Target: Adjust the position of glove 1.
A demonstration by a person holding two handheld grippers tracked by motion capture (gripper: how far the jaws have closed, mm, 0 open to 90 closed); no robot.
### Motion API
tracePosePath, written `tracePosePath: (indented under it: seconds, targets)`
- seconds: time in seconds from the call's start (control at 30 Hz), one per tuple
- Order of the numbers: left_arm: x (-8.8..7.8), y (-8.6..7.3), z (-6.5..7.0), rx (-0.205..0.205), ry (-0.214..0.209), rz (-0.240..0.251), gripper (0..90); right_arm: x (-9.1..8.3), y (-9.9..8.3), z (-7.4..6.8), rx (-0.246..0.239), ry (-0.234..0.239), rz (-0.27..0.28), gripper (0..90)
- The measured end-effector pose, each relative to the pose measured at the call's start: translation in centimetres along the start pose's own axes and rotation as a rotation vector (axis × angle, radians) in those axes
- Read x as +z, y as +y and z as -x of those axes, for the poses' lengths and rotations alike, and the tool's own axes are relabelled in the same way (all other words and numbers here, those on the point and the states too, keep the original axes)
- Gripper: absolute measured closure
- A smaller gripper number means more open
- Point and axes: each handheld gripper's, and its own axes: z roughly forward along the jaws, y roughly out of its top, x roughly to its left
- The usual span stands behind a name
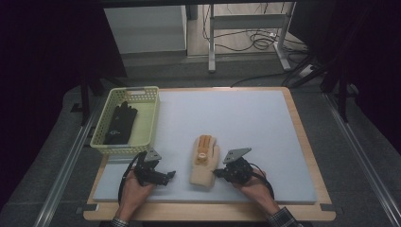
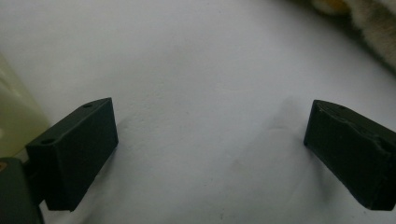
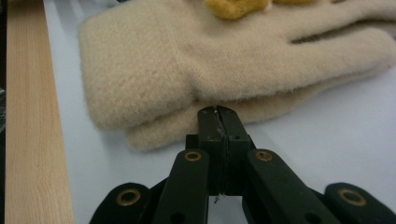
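A cream knitted glove (image 1: pixel 204 163) with an orange patch on its fingers lies palm-flat on the white mat (image 1: pixel 246 123), fingers pointing away from me. In the right gripper view the glove (image 3: pixel 187 60) appears as two stacked layers. My right gripper (image 1: pixel 216 172) is at the glove's right edge near the cuff, jaws pressed together, and the right gripper's tips (image 3: pixel 217 112) touch the lower layer's edge with no fabric visibly between them. My left gripper (image 1: pixel 171 175) rests left of the glove, and the left gripper (image 2: pixel 210 149) stands open over bare mat.
A pale yellow-green basket (image 1: pixel 153 118) sits at the mat's left side and holds a black glove (image 1: pixel 120 124). The wooden table edge (image 3: pixel 28 116) borders the mat. Cables and a metal frame stand on the floor beyond the table.
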Motion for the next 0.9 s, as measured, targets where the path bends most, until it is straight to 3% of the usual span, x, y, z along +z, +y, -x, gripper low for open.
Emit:
tracePosePath:
  seconds: [0.07,0.13,0.3,0.5,0.77,0.9]
  targets:
    - [-0.3,-0.2,0.1,0.032,0.022,-0.01,2.6,0.5,0.3,-0.2,0.0,0.009,0.004,88.0]
    - [-0.5,-0.3,0.0,0.033,0.026,-0.014,1.9,0.8,0.4,-0.4,-0.002,0.01,0.006,87.9]
    - [-1.1,-1.0,-0.9,0.009,0.035,-0.019,1.0,1.8,1.2,-0.9,-0.011,-0.001,0.016,87.6]
    - [-1.3,-1.4,-1.6,-0.02,0.018,-0.027,0.0,3.6,2.7,-1.3,-0.023,-0.028,0.027,87.3]
    - [-1.3,-1.4,-1.6,-0.023,0.019,-0.03,0.0,5.2,3.9,-1.5,-0.024,-0.045,0.047,87.0]
    - [-1.3,-1.4,-1.5,-0.019,0.023,-0.029,0.0,4.8,3.8,-1.6,-0.029,-0.052,0.035,80.9]
